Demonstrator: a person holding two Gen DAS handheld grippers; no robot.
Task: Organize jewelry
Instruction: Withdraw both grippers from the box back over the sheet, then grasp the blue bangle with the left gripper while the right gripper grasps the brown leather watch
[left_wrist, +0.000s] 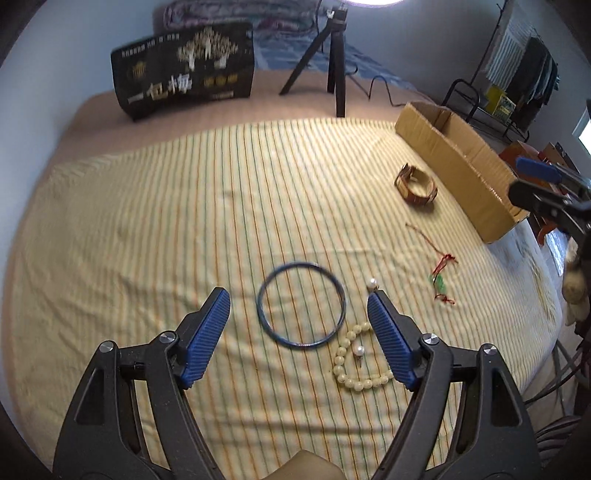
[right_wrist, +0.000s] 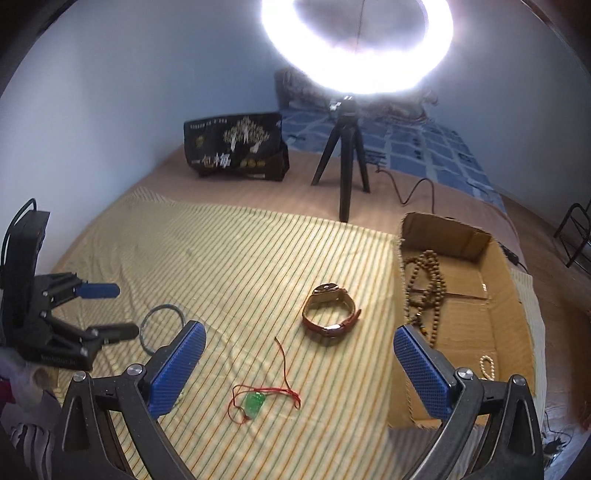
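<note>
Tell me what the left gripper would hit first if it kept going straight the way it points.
Most likely the blue ring, which lies on the striped cloth centred between the left gripper's open, empty jaws. Depth is hard to judge; the bead bracelet sits just right of that line.

Striped woven cloth (left_wrist: 184, 221), matt and slightly wrinkled. Cardboard box (left_wrist: 458, 173), rough brown paper with torn edges. Watch (right_wrist: 330, 310) with glossy brown leather strap and shiny metal case. Smooth cream beads (left_wrist: 354, 376), faintly glossy. Ribbed blue rubbery pads (left_wrist: 207, 336) on matt black plastic.
</note>
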